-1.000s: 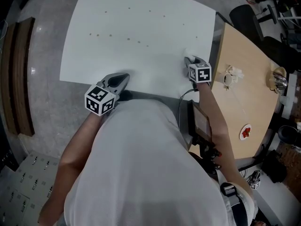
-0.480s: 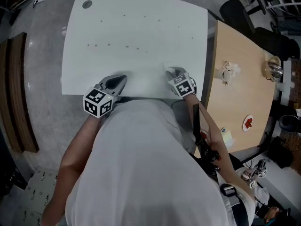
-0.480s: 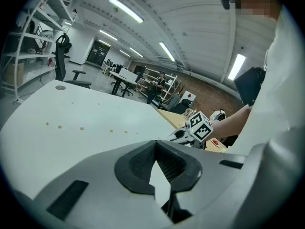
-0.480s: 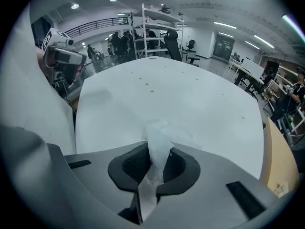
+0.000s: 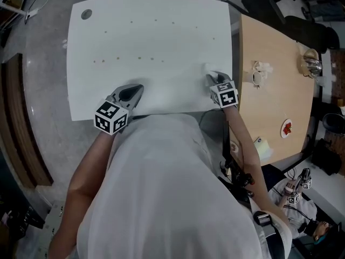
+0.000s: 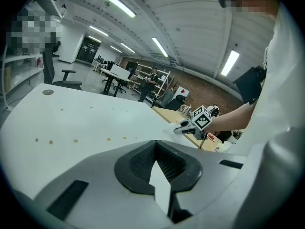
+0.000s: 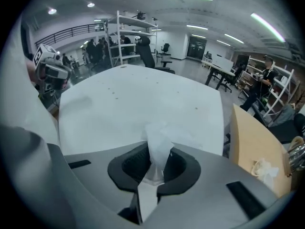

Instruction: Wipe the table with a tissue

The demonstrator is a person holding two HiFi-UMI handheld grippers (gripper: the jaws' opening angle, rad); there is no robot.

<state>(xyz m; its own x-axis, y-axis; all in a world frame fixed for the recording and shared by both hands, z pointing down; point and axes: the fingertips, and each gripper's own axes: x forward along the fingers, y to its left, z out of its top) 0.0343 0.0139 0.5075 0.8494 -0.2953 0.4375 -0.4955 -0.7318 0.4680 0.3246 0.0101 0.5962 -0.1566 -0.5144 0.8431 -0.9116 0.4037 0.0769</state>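
Seven o'clock on white table (image 5: 161, 31): left gripper (image 5: 132, 92), jaws together, empty. Nine o'clock: row of brown spots (image 5: 118, 59). Four o'clock, near table's edge: right gripper (image 5: 213, 76), clamped on white tissue (image 7: 157, 144).

**Your right tongs (image 7: 152, 173) clamped on the tissue (image 7: 157, 144), above the white desk (image 7: 143, 106).**

The jaws are closed on the lower end of the tissue. Its crumpled upper part stands up between the dark pads and leans towards the desk surface. Whether the tissue touches the desk cannot be told from here. A few small dark specks (image 7: 114, 93) lie on the far half of the desk. Your left tongs (image 7: 47, 67), with their marker cube, appear at the left edge, near the desk's corner. A wooden desk (image 7: 252, 137) adjoins on the right and carries a crumpled white wad (image 7: 265, 169). An office chair (image 7: 147, 49) and shelving (image 7: 127, 32) stand beyond the far edge.
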